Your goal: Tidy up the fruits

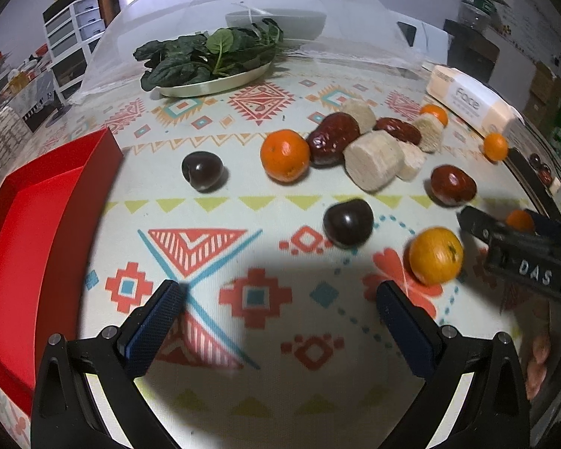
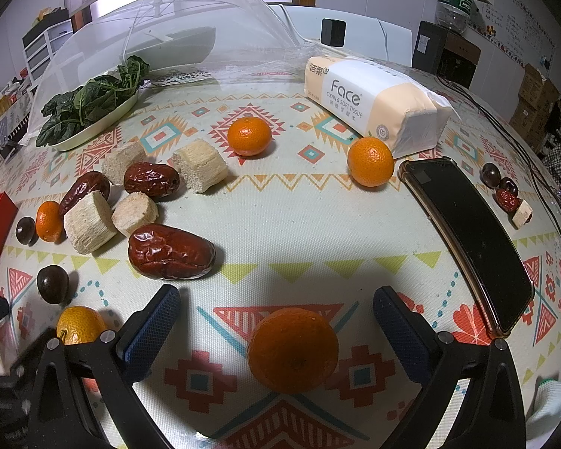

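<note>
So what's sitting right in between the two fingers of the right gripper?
A mandarin orange lies on the tablecloth between the open fingers of the right gripper, not yet squeezed. The right wrist view shows it plainly.

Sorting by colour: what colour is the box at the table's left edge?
Red box; clearest in the left wrist view.

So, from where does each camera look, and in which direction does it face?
Left wrist: sits on the left claw, faces across the table toward the spinach plate and red box; both fingers show, open, plus the right claw.
Right wrist: sits on the right claw, faces the tissue pack and phone; open fingers flank a tangerine.
Shared: spinach plate, tissue pack, red dates, sugarcane pieces.
</note>
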`<state>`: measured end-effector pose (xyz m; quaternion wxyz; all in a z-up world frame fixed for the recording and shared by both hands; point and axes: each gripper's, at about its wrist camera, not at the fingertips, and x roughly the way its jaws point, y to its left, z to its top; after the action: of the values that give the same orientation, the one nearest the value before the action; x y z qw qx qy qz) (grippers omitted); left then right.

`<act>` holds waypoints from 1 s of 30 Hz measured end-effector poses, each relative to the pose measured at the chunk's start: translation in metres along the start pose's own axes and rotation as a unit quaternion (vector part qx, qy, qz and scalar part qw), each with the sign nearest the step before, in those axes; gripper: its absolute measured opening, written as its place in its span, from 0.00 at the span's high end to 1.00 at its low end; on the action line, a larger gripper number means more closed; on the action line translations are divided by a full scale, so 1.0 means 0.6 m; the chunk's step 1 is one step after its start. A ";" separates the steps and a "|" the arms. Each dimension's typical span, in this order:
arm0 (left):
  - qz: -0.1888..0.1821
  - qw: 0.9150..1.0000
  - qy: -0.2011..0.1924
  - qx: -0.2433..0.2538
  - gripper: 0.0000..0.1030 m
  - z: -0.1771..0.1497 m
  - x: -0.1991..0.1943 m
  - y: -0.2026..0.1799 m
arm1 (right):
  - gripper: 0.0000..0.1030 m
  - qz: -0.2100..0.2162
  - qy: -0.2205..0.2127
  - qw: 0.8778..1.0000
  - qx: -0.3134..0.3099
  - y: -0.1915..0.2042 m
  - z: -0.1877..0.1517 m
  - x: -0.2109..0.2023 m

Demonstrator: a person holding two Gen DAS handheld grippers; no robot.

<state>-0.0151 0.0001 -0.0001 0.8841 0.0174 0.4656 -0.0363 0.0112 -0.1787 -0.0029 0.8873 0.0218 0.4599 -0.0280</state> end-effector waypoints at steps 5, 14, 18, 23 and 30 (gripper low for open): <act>-0.018 1.000 0.008 0.024 0.00 -0.013 -0.010 0.002 | 0.00 0.003 0.001 1.000 -0.005 -0.002 -0.003 -0.006; -0.078 0.997 -0.008 -0.002 0.10 -0.048 -0.084 0.073 | 0.00 0.008 0.018 1.000 -0.015 0.000 0.001 -0.003; -0.086 0.992 -0.079 -0.042 0.10 -0.054 -0.161 0.159 | 0.01 0.003 0.029 0.999 -0.018 -0.012 -0.007 -0.016; -0.089 0.988 -0.117 -0.052 0.15 -0.044 -0.199 0.222 | 0.09 0.049 -0.043 0.998 -0.004 -0.016 -0.028 -0.100; -0.133 0.988 -0.082 0.013 0.38 -0.006 -0.139 0.148 | 0.26 0.155 -0.051 0.986 -0.044 0.058 -0.033 -0.119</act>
<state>-0.0582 0.0927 0.0663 0.9063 -0.0362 0.3894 -0.1605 -0.0435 -0.1408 0.0443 0.9031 0.0526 0.4061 0.1291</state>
